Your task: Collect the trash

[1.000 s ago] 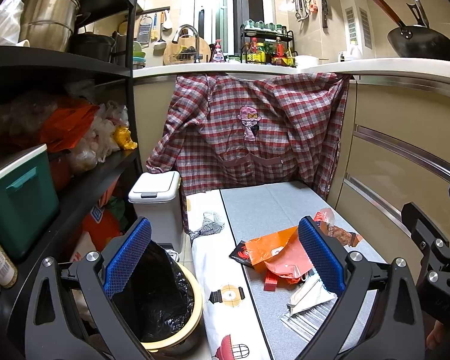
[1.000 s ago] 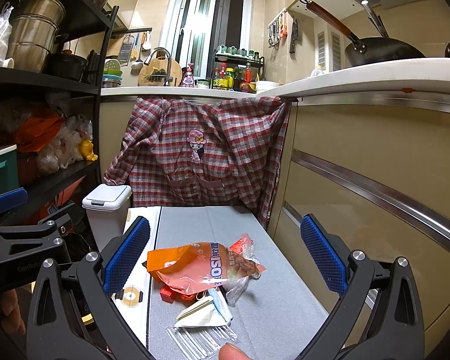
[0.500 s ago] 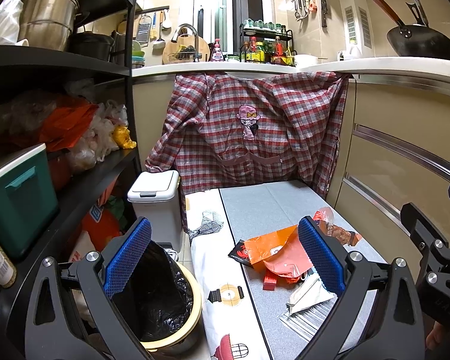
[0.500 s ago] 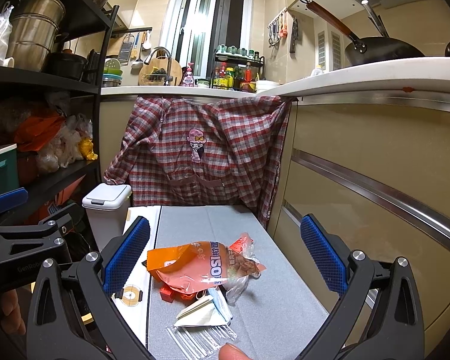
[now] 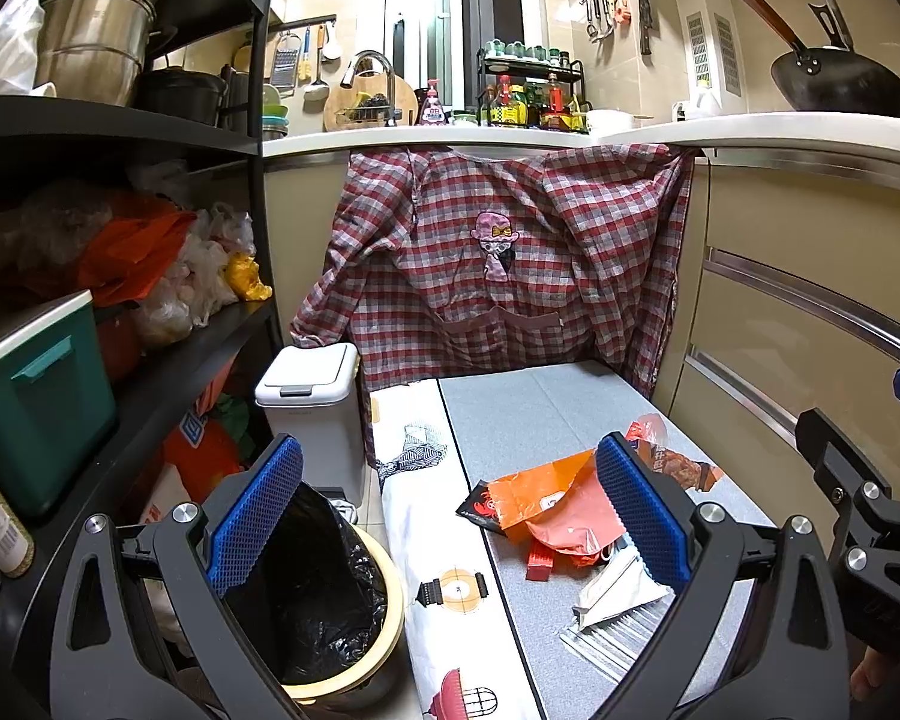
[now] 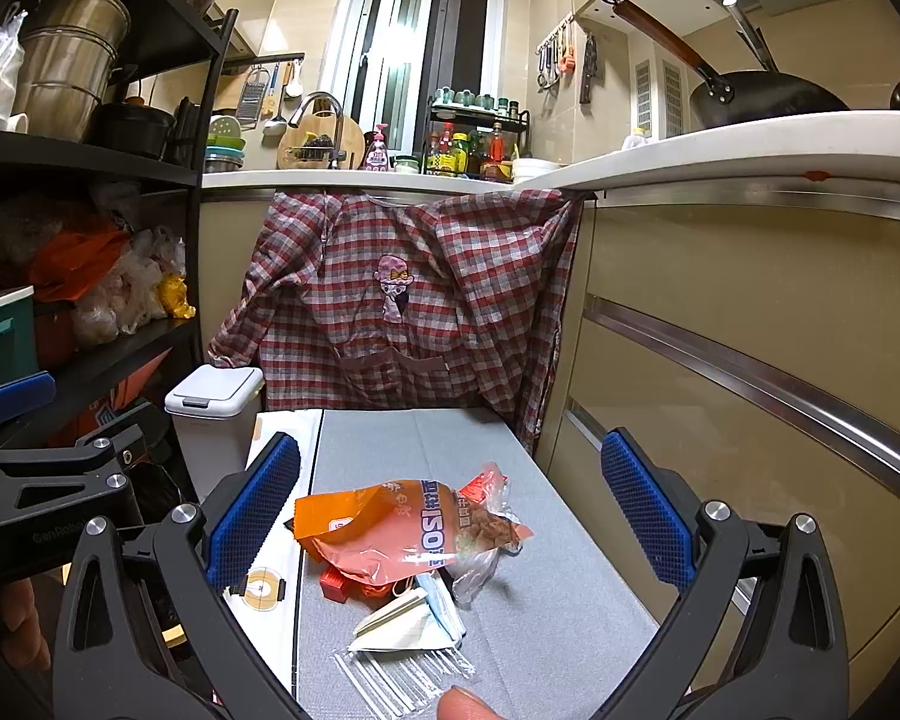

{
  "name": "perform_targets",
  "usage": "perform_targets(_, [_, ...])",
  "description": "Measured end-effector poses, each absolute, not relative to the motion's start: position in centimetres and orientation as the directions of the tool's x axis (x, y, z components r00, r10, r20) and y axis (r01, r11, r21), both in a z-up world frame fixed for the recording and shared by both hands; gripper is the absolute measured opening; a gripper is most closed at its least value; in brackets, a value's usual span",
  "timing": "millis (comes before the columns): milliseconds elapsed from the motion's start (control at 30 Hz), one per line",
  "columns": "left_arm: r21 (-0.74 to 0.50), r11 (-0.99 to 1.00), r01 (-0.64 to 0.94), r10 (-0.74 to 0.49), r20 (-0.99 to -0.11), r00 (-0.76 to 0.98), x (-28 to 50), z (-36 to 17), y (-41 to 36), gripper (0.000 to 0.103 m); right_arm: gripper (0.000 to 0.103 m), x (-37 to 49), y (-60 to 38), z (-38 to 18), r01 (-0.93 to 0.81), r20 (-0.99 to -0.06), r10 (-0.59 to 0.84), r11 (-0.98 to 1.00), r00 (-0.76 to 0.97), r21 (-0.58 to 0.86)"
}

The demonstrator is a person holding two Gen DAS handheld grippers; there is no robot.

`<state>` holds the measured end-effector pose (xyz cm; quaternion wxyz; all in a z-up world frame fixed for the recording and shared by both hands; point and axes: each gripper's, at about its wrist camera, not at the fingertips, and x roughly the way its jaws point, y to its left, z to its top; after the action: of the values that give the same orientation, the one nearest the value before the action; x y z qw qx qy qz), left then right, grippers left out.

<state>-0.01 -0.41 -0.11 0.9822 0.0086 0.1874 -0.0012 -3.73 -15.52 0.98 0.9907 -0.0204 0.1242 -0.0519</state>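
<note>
A pile of trash lies on a grey mat (image 6: 540, 588): an orange snack bag (image 6: 390, 531), a clear wrapper with brown bits (image 6: 486, 531), a small red piece (image 6: 333, 582), a white-and-silver packet (image 6: 402, 624) and a striped clear wrapper (image 6: 390, 675). The orange bag also shows in the left wrist view (image 5: 546, 504). A round bin with a black liner (image 5: 318, 594) stands on the floor to the left. My left gripper (image 5: 450, 522) is open and empty, above the bin and mat edge. My right gripper (image 6: 450, 516) is open and empty, just before the pile.
A white lidded bin (image 5: 309, 414) stands by a black shelf rack (image 5: 150, 360) full of bags and boxes. A plaid apron (image 5: 498, 264) hangs from the counter behind the mat. Cabinet drawers (image 6: 750, 390) wall the right side. A patterned white cloth (image 5: 438, 540) lies beside the mat.
</note>
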Motion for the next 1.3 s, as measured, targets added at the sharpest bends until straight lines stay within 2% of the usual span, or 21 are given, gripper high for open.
perform_targets(1133, [0.018,1.0,0.005,0.001,-0.367,0.93,-0.1,-0.1,-0.4,0.095,0.098,-3.8,-15.0,1.1,0.095,-0.243,-0.104,0.994,0.964,-0.047])
perform_targets(1300, [0.016,1.0,0.001,0.005,-0.38,0.925,0.3,-0.4,-0.1,0.095,0.098,-3.1,-16.9,0.8,0.088,-0.255,-0.076,0.996,0.964,0.034])
